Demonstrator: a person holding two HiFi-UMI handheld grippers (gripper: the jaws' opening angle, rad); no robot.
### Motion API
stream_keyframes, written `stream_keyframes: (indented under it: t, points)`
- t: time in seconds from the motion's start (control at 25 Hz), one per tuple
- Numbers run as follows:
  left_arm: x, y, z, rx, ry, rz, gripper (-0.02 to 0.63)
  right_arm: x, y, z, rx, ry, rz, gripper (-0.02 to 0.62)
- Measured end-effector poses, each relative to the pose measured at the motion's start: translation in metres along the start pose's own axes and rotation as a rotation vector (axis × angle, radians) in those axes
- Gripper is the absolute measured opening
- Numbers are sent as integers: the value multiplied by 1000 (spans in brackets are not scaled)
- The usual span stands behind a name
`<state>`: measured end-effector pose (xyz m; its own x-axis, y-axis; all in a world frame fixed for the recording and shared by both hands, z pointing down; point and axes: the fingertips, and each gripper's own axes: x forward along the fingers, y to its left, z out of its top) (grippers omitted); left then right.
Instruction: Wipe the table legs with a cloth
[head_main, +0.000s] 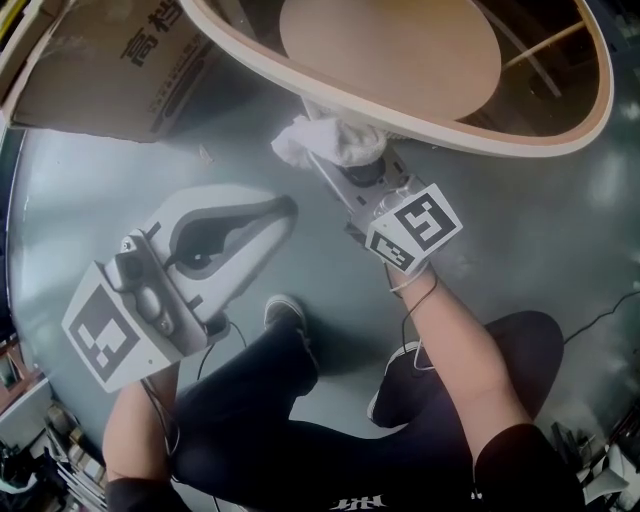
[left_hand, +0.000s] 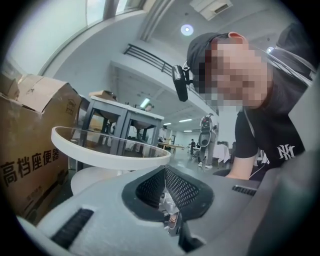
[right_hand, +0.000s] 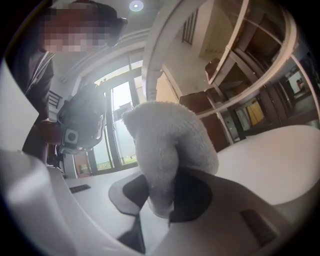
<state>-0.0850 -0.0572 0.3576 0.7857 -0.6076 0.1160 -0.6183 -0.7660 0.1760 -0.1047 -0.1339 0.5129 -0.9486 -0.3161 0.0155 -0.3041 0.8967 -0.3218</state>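
A round table with a white rim (head_main: 420, 125) and a glass top stands over its pale round base (head_main: 390, 45); a thin leg bar (head_main: 540, 45) shows through the glass. My right gripper (head_main: 335, 165) is shut on a white fluffy cloth (head_main: 320, 140), which is tucked just under the near rim. In the right gripper view the cloth (right_hand: 165, 145) bulges out of the right gripper (right_hand: 160, 200), with the curved rim (right_hand: 150, 60) close behind. My left gripper (head_main: 285, 205) hangs over the floor left of the table, shut and holding nothing. In the left gripper view the left gripper (left_hand: 164, 172) faces the table's rim (left_hand: 100, 155).
A cardboard box (head_main: 110, 70) lies on the grey floor left of the table, also in the left gripper view as the box (left_hand: 30, 150). The person's dark trouser legs and a shoe (head_main: 285, 315) are below the grippers. A thin cable (head_main: 600, 315) runs at the right.
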Motion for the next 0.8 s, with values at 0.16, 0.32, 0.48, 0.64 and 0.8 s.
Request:
stream_keyframes:
  t: [0.16, 0.32, 0.48, 0.64, 0.8]
  points:
    - [4, 10, -3, -33, -25, 20, 5, -1, -12, -31, -7, 29, -27, 78]
    - [9, 36, -26, 6, -60, 92, 5, -1, -23, -65, -22, 73, -48, 78]
    - [14, 59, -94, 31, -40, 130, 5, 0, -32, -89, -41, 99, -27, 78]
    - [12, 71, -169, 7, 52, 155, 5, 1, -42, -115, -47, 133, -22, 78]
    - [8, 77, -192, -102, 17, 182, 5, 5, -53, -150, -37, 184, -50, 78]
